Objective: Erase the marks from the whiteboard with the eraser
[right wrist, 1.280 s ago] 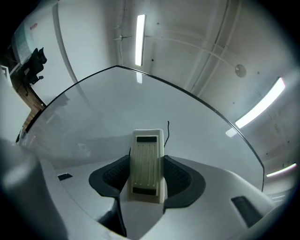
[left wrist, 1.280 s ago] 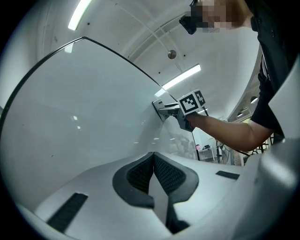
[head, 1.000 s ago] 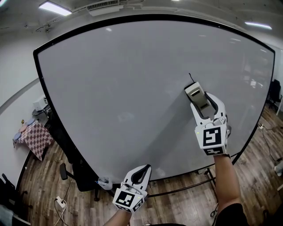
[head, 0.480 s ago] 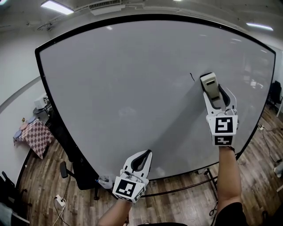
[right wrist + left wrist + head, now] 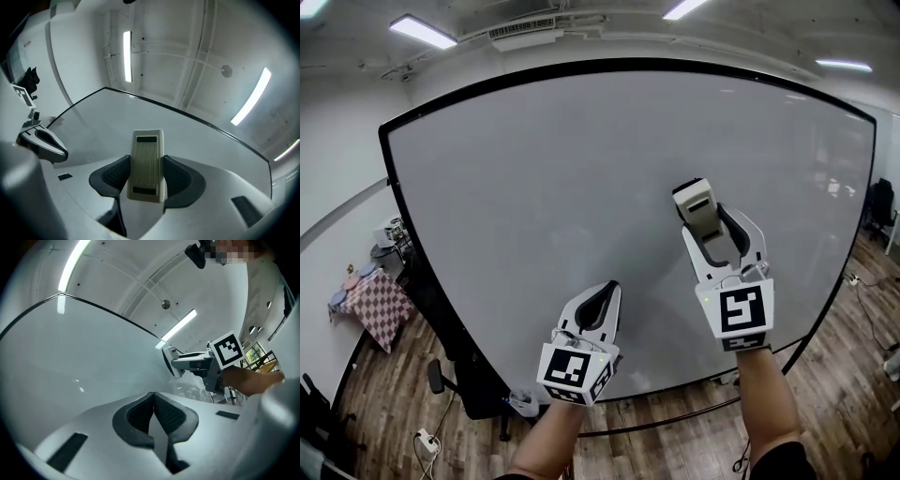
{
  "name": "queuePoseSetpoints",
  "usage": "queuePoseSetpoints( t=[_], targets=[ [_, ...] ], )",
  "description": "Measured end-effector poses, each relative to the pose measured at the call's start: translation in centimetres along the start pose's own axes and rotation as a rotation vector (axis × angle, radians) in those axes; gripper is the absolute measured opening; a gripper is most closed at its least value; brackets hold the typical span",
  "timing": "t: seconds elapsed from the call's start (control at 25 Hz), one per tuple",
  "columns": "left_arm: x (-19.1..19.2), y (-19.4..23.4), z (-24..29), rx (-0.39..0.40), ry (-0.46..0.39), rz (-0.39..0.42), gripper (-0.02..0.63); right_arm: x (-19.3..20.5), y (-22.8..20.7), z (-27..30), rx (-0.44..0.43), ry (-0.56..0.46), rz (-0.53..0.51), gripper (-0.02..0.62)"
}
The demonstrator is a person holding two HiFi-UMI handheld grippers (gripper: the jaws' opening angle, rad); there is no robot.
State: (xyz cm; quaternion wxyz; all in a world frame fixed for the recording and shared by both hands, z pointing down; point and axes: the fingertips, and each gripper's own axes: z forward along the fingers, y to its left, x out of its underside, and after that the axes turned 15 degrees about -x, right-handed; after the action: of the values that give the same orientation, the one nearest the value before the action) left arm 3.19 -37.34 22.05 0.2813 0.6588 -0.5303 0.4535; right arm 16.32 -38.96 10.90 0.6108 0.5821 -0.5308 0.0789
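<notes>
A large whiteboard [image 5: 553, 187] with a black frame fills the head view; I see no marks on its bare surface. My right gripper [image 5: 705, 217] is shut on a beige eraser [image 5: 696, 204] and holds it against the board right of centre. In the right gripper view the eraser [image 5: 147, 165] stands between the dark pads [image 5: 180, 180], pointing at the board [image 5: 187, 136]. My left gripper [image 5: 602, 305] hangs lower, near the board's bottom edge, shut with nothing in it. The left gripper view shows its closed pads [image 5: 168, 416] and the eraser [image 5: 171, 362] to the upper right.
The whiteboard stands on a wheeled frame [image 5: 675, 412] over a wooden floor [image 5: 384, 394]. A checkered cloth on a small table [image 5: 367, 302] and a black chair [image 5: 459, 375] sit at the lower left. Ceiling lights [image 5: 422, 31] run above.
The short black mark beside the eraser is gone from the board. My right gripper has swept the eraser left and slightly down over that spot. The left gripper has barely moved.
</notes>
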Motion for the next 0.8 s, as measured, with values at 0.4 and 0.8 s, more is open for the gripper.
queuePoseSetpoints(
  t=[0.4, 0.8],
  targets=[
    [-2.0, 1.7, 1.6, -0.05, -0.023, 0.004, 0.018, -1.4, 5.1, 4.7, -0.107, 0.084, -0.139, 0.244],
    [-1.7, 1.9, 1.3, -0.039, -0.011, 0.054, 0.018, 0.2, -3.1, 2.8, 0.034, 0.097, -0.039, 0.244]
  ],
)
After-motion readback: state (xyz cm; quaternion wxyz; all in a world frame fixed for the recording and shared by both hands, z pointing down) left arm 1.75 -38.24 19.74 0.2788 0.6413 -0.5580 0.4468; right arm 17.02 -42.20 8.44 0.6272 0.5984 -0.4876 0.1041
